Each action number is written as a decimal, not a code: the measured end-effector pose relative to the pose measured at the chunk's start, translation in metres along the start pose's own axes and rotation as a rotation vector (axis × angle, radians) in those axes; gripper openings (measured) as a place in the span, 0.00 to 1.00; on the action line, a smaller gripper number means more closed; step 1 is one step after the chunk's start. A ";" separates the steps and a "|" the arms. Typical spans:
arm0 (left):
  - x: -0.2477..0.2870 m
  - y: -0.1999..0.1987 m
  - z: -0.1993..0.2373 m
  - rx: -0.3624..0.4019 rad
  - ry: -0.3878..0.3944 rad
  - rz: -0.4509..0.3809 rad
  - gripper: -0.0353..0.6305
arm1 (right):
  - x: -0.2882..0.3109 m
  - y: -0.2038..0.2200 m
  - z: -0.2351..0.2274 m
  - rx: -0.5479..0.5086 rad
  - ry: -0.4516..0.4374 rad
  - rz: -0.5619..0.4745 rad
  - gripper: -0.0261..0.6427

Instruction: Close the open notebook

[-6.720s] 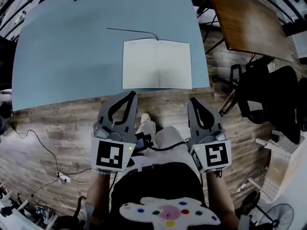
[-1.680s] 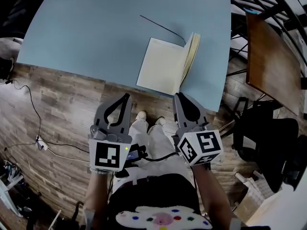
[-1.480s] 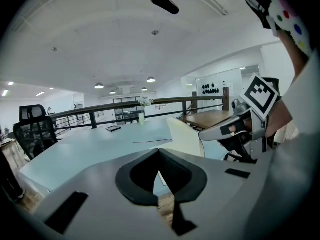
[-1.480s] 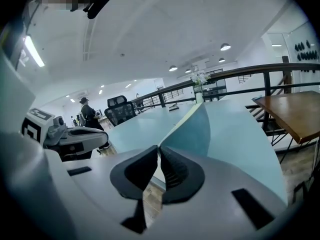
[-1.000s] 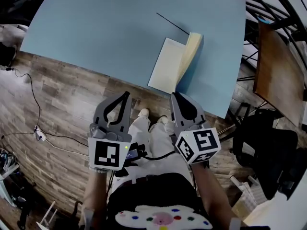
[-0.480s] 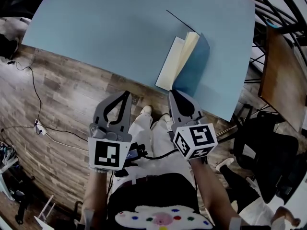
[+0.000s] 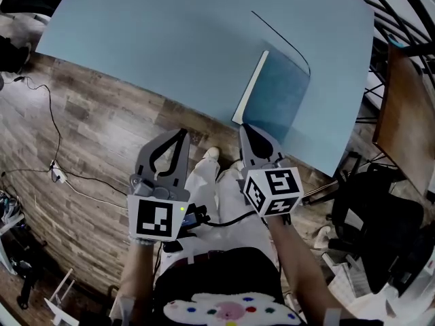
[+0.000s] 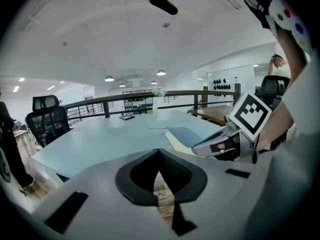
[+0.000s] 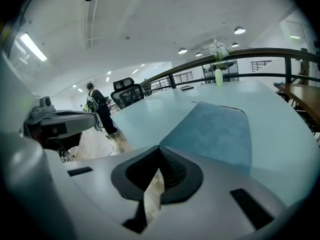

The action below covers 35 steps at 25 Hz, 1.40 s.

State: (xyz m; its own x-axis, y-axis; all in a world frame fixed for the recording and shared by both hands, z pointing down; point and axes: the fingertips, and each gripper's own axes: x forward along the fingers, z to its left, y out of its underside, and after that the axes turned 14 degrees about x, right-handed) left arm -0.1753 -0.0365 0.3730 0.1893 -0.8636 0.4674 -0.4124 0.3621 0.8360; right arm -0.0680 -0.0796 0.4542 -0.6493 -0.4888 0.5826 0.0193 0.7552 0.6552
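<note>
The notebook [image 7: 275, 95] lies on the light blue table [image 7: 156, 39] near its front edge. Its blue cover faces up over the pages, and a thin pale strip of page edge shows along its left side. A thin black strap [image 7: 285, 41] curves from its far end. My right gripper [image 7: 245, 129] is shut and empty, with its tip just short of the notebook's near corner. My left gripper [image 7: 180, 135] is shut and empty over the floor, further left. The right gripper view shows the blue cover [image 9: 215, 129] straight ahead. The left gripper view shows the notebook [image 8: 185, 133] beyond the right gripper [image 8: 196, 150].
A brown wooden desk [image 7: 410, 121] stands at the right, with a black office chair [image 7: 370, 216] below it. A cable [image 7: 58, 151] runs over the wooden floor [image 7: 95, 134] at the left. A person [image 9: 100, 111] stands far off by other chairs.
The notebook's right half has swung up and over to the left, and the blue cover now lies on top. Both grippers have stayed near the table's front edge.
</note>
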 end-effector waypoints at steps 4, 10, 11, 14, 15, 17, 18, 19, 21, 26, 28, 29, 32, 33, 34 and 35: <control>0.000 0.003 0.002 0.015 -0.004 0.005 0.07 | 0.010 0.009 -0.004 -0.006 0.010 0.027 0.09; 0.000 0.007 0.005 0.007 -0.013 0.016 0.07 | 0.024 0.020 -0.010 -0.013 0.019 0.080 0.09; 0.000 0.008 0.005 0.005 -0.015 0.019 0.07 | 0.026 0.022 -0.011 -0.019 0.017 0.089 0.09; 0.001 0.008 0.006 0.001 -0.024 0.019 0.07 | 0.029 0.024 -0.012 -0.039 0.006 0.105 0.09; 0.001 0.007 0.007 0.003 -0.025 0.017 0.07 | 0.030 0.024 -0.011 -0.042 0.002 0.107 0.09; 0.001 0.003 0.007 0.013 -0.023 0.008 0.07 | 0.029 0.024 -0.009 -0.036 -0.006 0.106 0.09; 0.001 0.001 0.006 0.019 -0.020 0.003 0.07 | 0.028 0.023 -0.008 -0.028 -0.011 0.102 0.09; 0.001 -0.001 0.005 0.024 -0.018 -0.004 0.07 | 0.027 0.021 -0.007 -0.018 -0.018 0.093 0.09; 0.003 -0.008 0.004 0.034 -0.010 -0.019 0.07 | 0.022 0.014 -0.003 0.000 -0.032 0.066 0.09; 0.010 -0.032 -0.006 0.081 0.034 -0.068 0.07 | -0.002 -0.011 -0.008 0.031 -0.012 -0.029 0.09; 0.013 -0.045 -0.011 0.103 0.055 -0.093 0.07 | -0.015 -0.022 -0.013 0.030 0.004 -0.073 0.09; 0.013 -0.052 -0.014 0.114 0.064 -0.105 0.07 | -0.022 -0.028 -0.015 0.027 0.012 -0.095 0.09; 0.017 -0.070 -0.024 0.147 0.094 -0.139 0.07 | -0.047 -0.045 -0.023 0.026 0.038 -0.162 0.09; 0.017 -0.077 -0.028 0.160 0.105 -0.150 0.07 | -0.056 -0.051 -0.025 0.029 0.046 -0.185 0.09; 0.018 -0.084 -0.031 0.170 0.116 -0.162 0.07 | -0.065 -0.056 -0.028 0.033 0.053 -0.207 0.09; 0.018 -0.090 -0.034 0.176 0.125 -0.175 0.07 | -0.073 -0.062 -0.030 0.037 0.060 -0.228 0.09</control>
State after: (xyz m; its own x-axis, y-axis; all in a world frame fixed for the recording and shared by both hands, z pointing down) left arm -0.1042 -0.0729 0.3157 0.3752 -0.8538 0.3608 -0.5104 0.1347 0.8493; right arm 0.0011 -0.1035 0.3852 -0.5878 -0.6723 0.4500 -0.1507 0.6375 0.7555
